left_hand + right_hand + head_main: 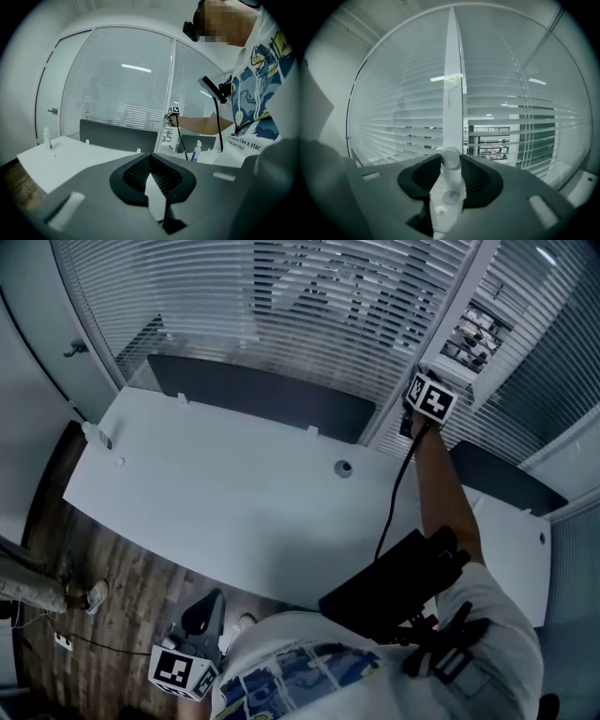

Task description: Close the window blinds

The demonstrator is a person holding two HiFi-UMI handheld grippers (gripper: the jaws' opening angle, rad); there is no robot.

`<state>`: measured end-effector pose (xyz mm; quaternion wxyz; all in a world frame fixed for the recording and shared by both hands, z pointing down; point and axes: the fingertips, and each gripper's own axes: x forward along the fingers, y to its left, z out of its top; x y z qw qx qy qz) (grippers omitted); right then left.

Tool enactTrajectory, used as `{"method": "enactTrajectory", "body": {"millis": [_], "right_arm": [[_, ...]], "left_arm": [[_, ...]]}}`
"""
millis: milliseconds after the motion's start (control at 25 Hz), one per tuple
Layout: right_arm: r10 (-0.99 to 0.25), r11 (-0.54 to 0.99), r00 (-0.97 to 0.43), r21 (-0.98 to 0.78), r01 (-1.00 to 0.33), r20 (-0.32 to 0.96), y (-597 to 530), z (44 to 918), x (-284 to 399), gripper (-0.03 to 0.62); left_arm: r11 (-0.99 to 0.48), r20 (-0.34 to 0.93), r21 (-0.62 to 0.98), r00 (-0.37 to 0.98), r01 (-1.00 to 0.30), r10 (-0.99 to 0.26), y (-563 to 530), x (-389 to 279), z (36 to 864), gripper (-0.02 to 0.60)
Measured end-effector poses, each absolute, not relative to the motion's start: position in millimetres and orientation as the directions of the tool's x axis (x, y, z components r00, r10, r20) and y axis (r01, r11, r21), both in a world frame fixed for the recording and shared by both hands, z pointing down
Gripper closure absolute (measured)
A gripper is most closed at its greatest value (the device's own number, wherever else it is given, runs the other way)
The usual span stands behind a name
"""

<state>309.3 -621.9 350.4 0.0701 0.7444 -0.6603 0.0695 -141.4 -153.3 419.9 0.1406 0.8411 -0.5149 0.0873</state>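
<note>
White slatted blinds (pixel 309 306) cover the glass panes behind the desk. In the right gripper view the slats (pixel 408 122) left of the white window post (pixel 452 70) lie closer together than those on the right, where a building shows through. My right gripper (pixel 419 373) is raised to that post. A round white knob (pixel 451 157) on the post sits between its jaw tips, and the right gripper (pixel 451 160) stands open around it. My left gripper (pixel 202 615) hangs low by the person's side, away from the window. The left gripper (pixel 150 157) is shut with nothing in it.
A white desk (pixel 234 493) stands between the person and the window, with a dark divider panel (pixel 262 395) along its far edge. A small bottle (pixel 97 434) stands at the desk's left end and a spray bottle (pixel 197 151) further right. A black cable (pixel 394 498) runs down from the right gripper.
</note>
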Motion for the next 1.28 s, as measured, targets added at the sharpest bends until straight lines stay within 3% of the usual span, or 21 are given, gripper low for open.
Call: {"method": "enactTrajectory", "body": {"millis": [360,480,600,760,880,960,1040,1160,1280], "right_arm": [[-0.962,-0.183,0.176,-0.014,-0.983,0.211,-617.0,347.4,308.9,0.47],[-0.952,-0.205,0.217,0.078,-0.976,0.218,-616.0,347.0,308.4,0.471],[-0.946,-0.194,0.256,0.285,-0.939,0.201,-618.4,341.1,303.5,0.473],[-0.929,-0.146,0.318,0.6,-0.786,0.19,-621.9,347.3,297.4,0.473],[-0.923,-0.101,0.355,0.799,-0.593,0.147,-626.7,354.7,297.3,0.473],[-0.923,-0.076,0.367,0.884,-0.461,0.113,-628.0,358.9,297.8,0.473],[-0.929,-0.068,0.357,0.904,-0.421,0.097,-626.4,358.7,298.3,0.473],[-0.95,-0.079,0.278,0.756,-0.65,0.14,-622.6,351.9,295.6,0.47],[-0.969,-0.085,0.145,0.282,-0.956,0.198,-613.0,346.5,297.5,0.468]], "left_arm": [[-0.439,0.301,0.141,0.461,-0.887,-0.835,-149.8,-140.3,421.2,0.58],[-0.436,0.301,0.142,0.458,-0.889,-0.836,-146.7,-140.6,421.9,0.58],[-0.426,0.303,0.145,0.45,-0.893,-0.84,-145.7,-143.3,424.2,0.58],[-0.421,0.309,0.151,0.447,-0.894,-0.839,-145.3,-145.3,427.2,0.579],[-0.429,0.312,0.151,0.454,-0.891,-0.835,-146.4,-143.1,427.9,0.579],[-0.434,0.318,0.15,0.459,-0.888,-0.829,-146.8,-141.2,428.3,0.579],[-0.441,0.323,0.148,0.465,-0.885,-0.825,-147.8,-139.3,428.0,0.58],[-0.447,0.323,0.146,0.47,-0.882,-0.821,-149.9,-138.1,426.3,0.579],[-0.455,0.323,0.142,0.476,-0.879,-0.818,-151.4,-135.5,423.8,0.579]]}}
